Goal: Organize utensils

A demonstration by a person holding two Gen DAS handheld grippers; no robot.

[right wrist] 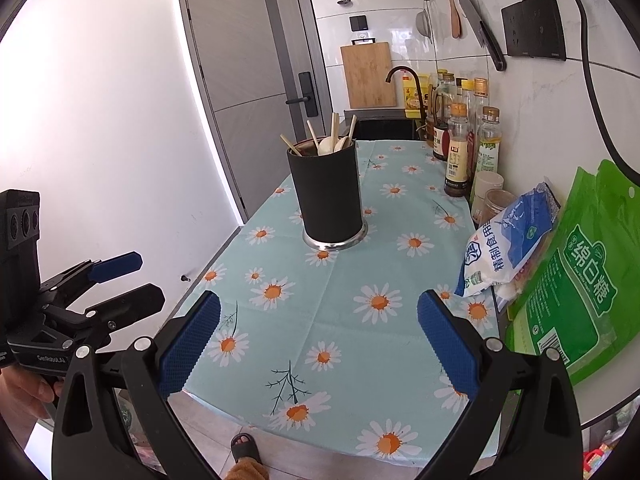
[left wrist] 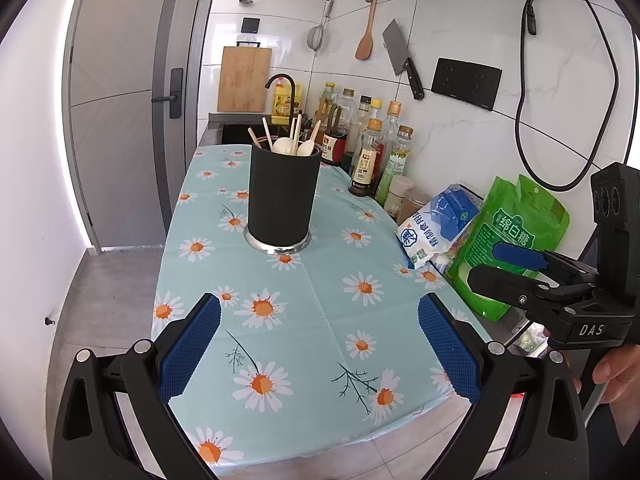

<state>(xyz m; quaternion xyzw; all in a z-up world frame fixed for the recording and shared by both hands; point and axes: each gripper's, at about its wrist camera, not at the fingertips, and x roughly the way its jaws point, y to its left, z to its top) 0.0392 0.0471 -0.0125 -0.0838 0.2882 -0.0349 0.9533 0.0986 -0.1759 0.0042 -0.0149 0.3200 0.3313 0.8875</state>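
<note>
Fingers spread wide on the left gripper (left wrist: 319,344), blue pads apart over the daisy-print cloth on the tabletop (left wrist: 320,320), nothing between them. Further in, at the centre of the cloth, stands the black utensil holder (left wrist: 283,196) on its steel base, upright, with white spoons (left wrist: 285,146) and pale chopsticks (left wrist: 267,133) poking out of its top. To the right, along the tiled wall, a row of sauce bottles (left wrist: 370,156), then a blue-and-white salt bag (left wrist: 438,224) leaning beside a green sugar bag (left wrist: 516,236). The right gripper (right wrist: 319,344) hovers over the near edge of the tabletop, its fingers likewise apart and empty.
</note>
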